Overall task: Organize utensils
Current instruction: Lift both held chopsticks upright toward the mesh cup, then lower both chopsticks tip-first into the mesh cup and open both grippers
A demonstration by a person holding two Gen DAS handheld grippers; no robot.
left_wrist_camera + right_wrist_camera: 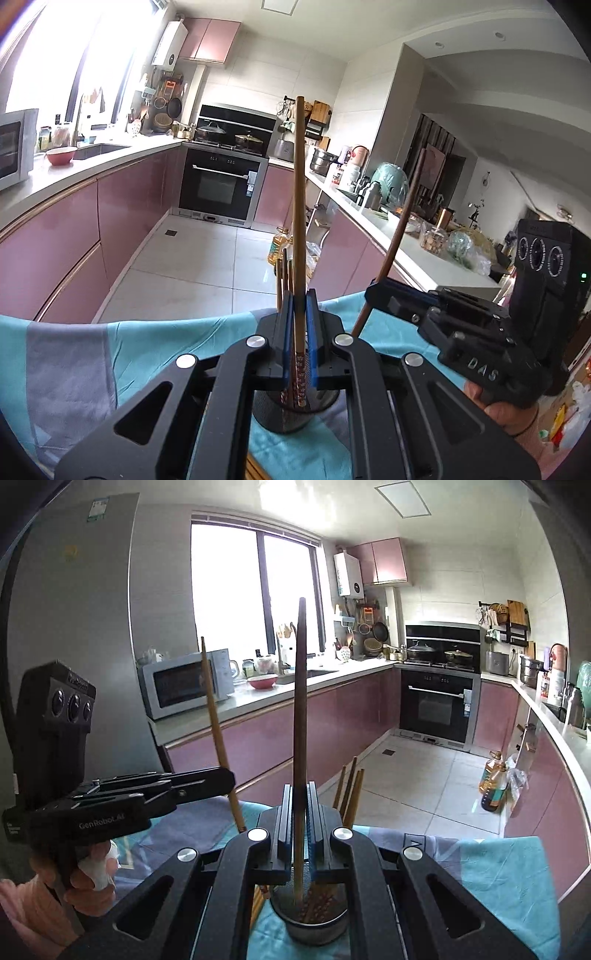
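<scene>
My left gripper (pixel 298 299) is shut on a light brown chopstick (pixel 300 206) that stands upright, its patterned lower end inside a dark mesh utensil holder (pixel 291 410). My right gripper (pixel 301 794) is shut on a darker brown chopstick (pixel 300 709), also upright, its lower end in the holder (pixel 308 923). The holder stands on a teal and grey cloth (pixel 147 350) and holds several other chopsticks (pixel 349 794). Each gripper shows in the other's view, the right one (pixel 373 291) and the left one (pixel 229 775), each with its chopstick.
The cloth-covered table (pixel 498 871) faces a kitchen with pink cabinets (pixel 74 229), an oven (pixel 221 184) and a tiled floor (pixel 207 258). A cluttered counter (pixel 406 236) runs along the right. An oil bottle (pixel 493 786) stands on the floor.
</scene>
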